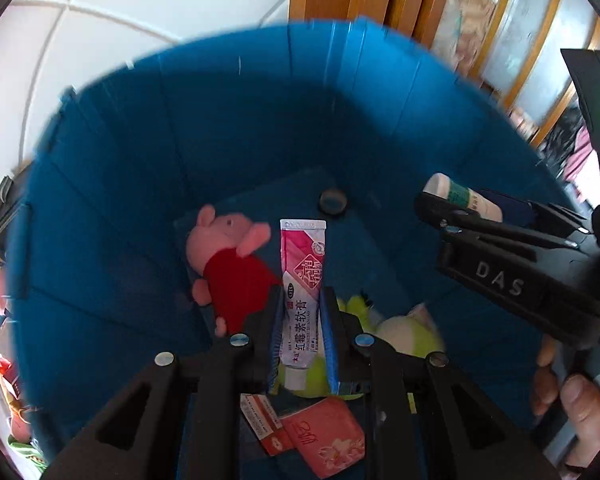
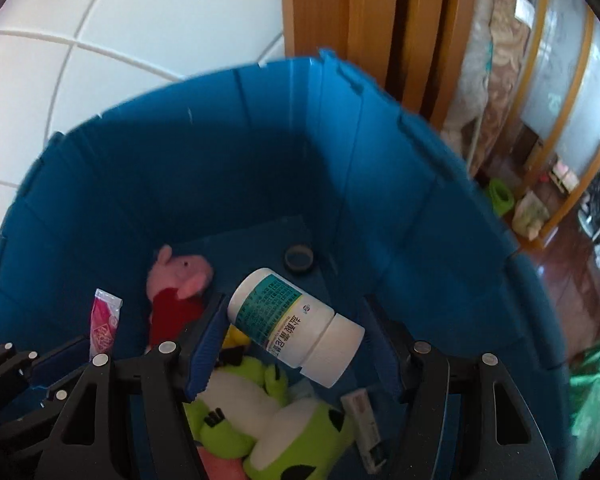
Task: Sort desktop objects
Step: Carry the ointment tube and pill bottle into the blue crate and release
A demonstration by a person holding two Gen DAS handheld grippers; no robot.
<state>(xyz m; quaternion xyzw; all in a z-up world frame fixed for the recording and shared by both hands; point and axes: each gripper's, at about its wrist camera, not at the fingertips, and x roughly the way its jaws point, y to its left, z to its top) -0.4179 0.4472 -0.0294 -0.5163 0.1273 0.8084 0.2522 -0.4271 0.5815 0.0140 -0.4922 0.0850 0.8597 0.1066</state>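
Over the blue bin, the left claw is pinching a soft, light cream tube by its flat sides near the cap, while the right claw is squeezing a hard, smooth, slippery pill bottle around its middle.

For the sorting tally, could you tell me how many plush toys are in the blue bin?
2: a pink pig plush on the bin floor at left, and a green-and-white plush below the grippers. Others may be hidden.
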